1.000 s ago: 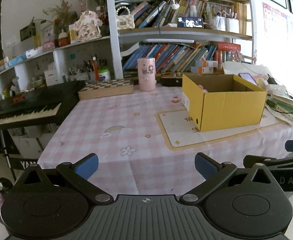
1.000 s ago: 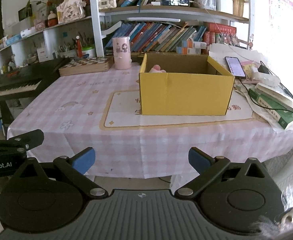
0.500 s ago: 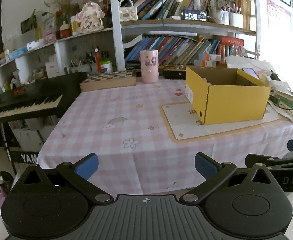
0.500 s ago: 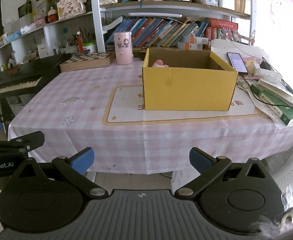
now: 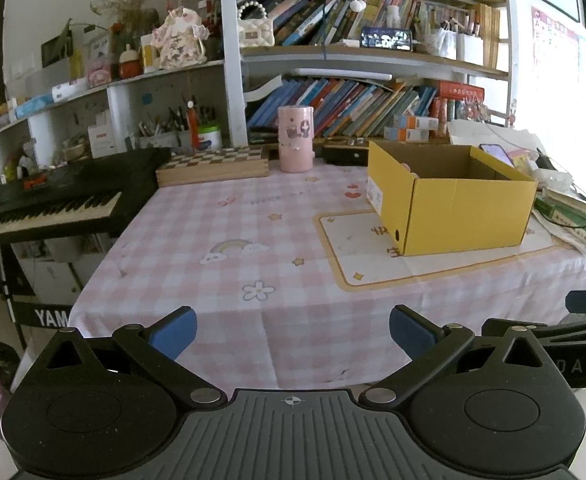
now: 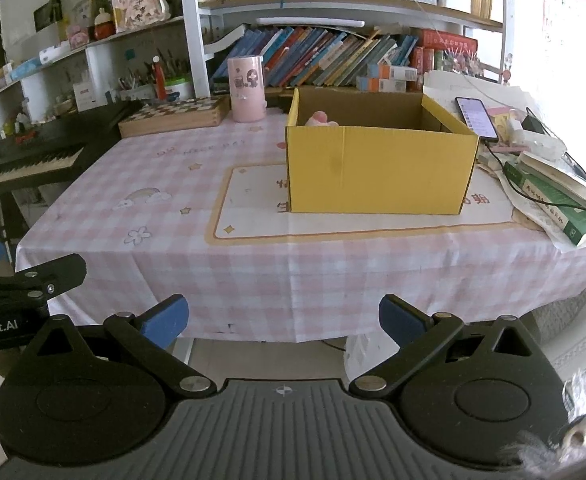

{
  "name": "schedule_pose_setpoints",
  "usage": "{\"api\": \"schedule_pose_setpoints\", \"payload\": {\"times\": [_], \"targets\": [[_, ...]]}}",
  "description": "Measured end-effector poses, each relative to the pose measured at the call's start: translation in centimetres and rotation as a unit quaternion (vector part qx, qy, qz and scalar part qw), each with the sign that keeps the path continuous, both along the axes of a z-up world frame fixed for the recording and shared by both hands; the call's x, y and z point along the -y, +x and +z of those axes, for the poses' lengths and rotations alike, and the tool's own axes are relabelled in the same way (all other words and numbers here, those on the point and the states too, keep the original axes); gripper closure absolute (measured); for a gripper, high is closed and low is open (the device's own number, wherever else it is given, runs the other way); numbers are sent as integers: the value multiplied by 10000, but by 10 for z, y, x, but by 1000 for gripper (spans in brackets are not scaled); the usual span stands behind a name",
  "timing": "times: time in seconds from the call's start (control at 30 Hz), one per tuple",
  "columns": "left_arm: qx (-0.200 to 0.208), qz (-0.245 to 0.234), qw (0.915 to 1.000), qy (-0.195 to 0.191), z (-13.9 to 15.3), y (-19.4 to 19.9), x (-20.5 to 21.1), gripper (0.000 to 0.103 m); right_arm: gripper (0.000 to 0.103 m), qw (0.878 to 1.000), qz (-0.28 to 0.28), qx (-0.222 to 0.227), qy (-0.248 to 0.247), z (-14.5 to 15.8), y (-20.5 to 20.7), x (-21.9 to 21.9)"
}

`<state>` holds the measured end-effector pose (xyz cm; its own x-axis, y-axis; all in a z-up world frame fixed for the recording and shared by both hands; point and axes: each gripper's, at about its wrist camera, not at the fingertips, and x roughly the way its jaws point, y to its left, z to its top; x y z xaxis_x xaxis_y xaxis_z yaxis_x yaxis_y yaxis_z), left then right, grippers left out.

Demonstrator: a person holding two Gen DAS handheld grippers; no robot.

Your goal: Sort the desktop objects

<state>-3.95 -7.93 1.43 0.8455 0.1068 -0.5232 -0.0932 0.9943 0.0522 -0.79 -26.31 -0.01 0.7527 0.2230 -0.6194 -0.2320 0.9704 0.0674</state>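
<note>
An open yellow cardboard box (image 5: 461,212) (image 6: 377,168) stands on a cream mat on the pink checked tablecloth (image 5: 229,240) (image 6: 165,184), right of centre. A pink soft item (image 6: 320,119) peeks over the box's far left inside corner. A pink cylindrical holder (image 5: 295,138) (image 6: 247,89) stands upright at the back. My left gripper (image 5: 292,330) is open and empty, held off the table's near edge. My right gripper (image 6: 283,316) is also open and empty, in front of the table's hanging cloth.
A wooden chessboard box (image 5: 213,166) (image 6: 173,117) lies at the back left. A black keyboard (image 5: 49,204) (image 6: 25,156) adjoins the table's left side. Books, a phone (image 6: 476,118) and cables crowd the right edge. Bookshelves (image 5: 365,104) rise behind.
Both grippers have pulled back from the table, so the table and box look smaller and farther. Both stay open and empty.
</note>
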Motion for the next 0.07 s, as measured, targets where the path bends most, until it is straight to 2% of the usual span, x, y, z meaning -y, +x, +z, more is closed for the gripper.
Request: {"api": "schedule_pose_setpoints", "payload": {"times": [0.07], "targets": [[-9, 12, 10000, 15, 0, 0, 0, 0, 0, 10000, 6, -16, 2, 0, 0, 0]]}}
